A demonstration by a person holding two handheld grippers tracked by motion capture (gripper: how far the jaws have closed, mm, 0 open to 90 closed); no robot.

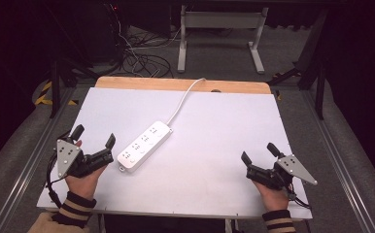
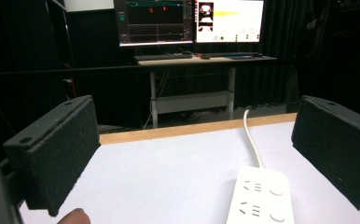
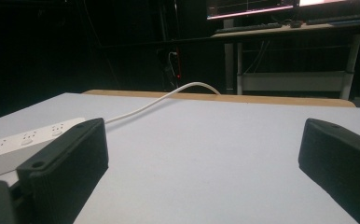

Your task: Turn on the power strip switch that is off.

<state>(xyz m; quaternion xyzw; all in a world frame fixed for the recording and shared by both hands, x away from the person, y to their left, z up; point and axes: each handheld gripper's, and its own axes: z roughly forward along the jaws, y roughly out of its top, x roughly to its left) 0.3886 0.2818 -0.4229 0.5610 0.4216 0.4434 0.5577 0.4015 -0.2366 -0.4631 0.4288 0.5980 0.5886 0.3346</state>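
A white power strip point(image 1: 144, 147) lies flat on the white worktop point(image 1: 214, 141), set at a slant, a little left of the worktop's middle. Its sockets face up, and its white cord point(image 1: 183, 102) runs from the far end of the strip, away from the person, over the wooden far edge of the worktop.

The left tongs point(image 1: 94, 137) sit just beside the near end of the power strip, to its left, held in the person's left hand point(image 1: 84, 175) low over the worktop. Their jaws stand wide apart with nothing between them. In the left gripper view the strip lies ahead and slightly right, between the lines of the two black jaws but not touched by either.

The right tongs point(image 1: 259, 152) are well apart from the power strip, far to its right near the worktop's right edge, held in the right hand point(image 1: 273, 193). Their jaws are also spread wide and hold nothing. In the right gripper view the strip shows beyond the left-hand jaw, with bare worktop between the jaws.

Both sleeves are striped dark and tan.
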